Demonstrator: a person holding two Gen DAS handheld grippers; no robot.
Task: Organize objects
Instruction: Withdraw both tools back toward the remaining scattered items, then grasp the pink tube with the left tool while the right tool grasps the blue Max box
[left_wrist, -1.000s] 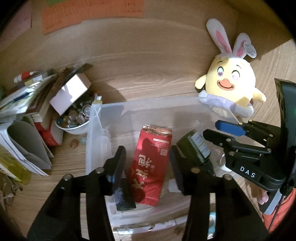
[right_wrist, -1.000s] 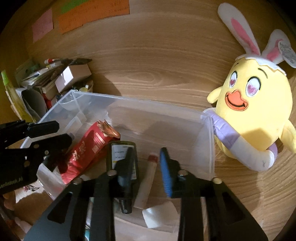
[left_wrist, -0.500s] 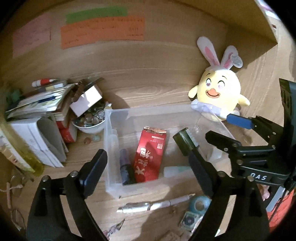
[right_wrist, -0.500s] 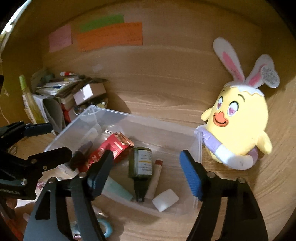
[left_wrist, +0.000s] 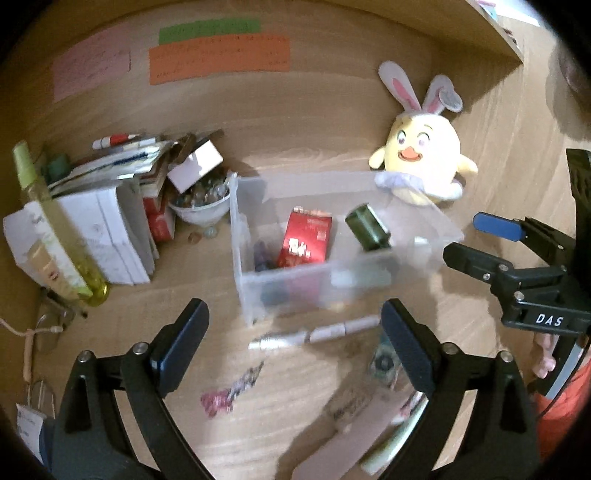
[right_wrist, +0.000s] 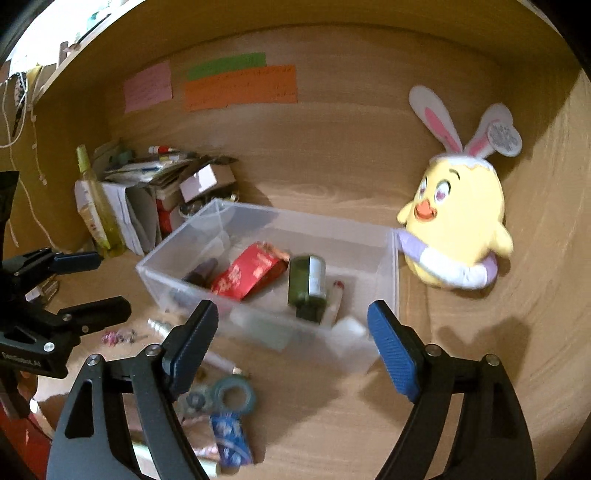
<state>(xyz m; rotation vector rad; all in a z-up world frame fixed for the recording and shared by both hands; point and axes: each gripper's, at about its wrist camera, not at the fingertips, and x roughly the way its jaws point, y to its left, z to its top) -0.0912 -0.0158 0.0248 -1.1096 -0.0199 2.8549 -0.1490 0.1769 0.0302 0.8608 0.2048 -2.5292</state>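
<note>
Showing both grippers above a wooden surface (left_wrist: 332, 387), w/ a clear rectangular plastic bin (right_wrist: 266, 328) at centre. Left gripper (left_wrist: 291, 343): jaws spread wide, just been opening, nothing between them. Right gripper (right_wrist: 291, 347): jaws likewise spread, just been opening, nothing held.

Inside the bin, left to right: a dark slim tube (right_wrist: 203, 271) lying by the left wall; a red foil packet w/ white print (right_wrist: 251, 275); a dark green glass bottle w/ pale label (right_wrist: 308, 286) lying on its side; a small white stick w/ red tip (right_wrist: 334, 301) just beside the bottle; a white pad (right_wrist: 349, 326) at the near corner.

On the surface in front of the bin: a silver-and-white pen (left_wrist: 314, 334), a teal tape roll (right_wrist: 232, 397), a blue patterned packet (right_wrist: 229, 439); blurred.

A yellow plush chick w/ bunny ears (right_wrist: 461, 221) sits at the bin's right end, touching it. Left of the bin: a white bowl of small trinkets (left_wrist: 201, 206) and a stack of papers and books (left_wrist: 110, 221).
</note>
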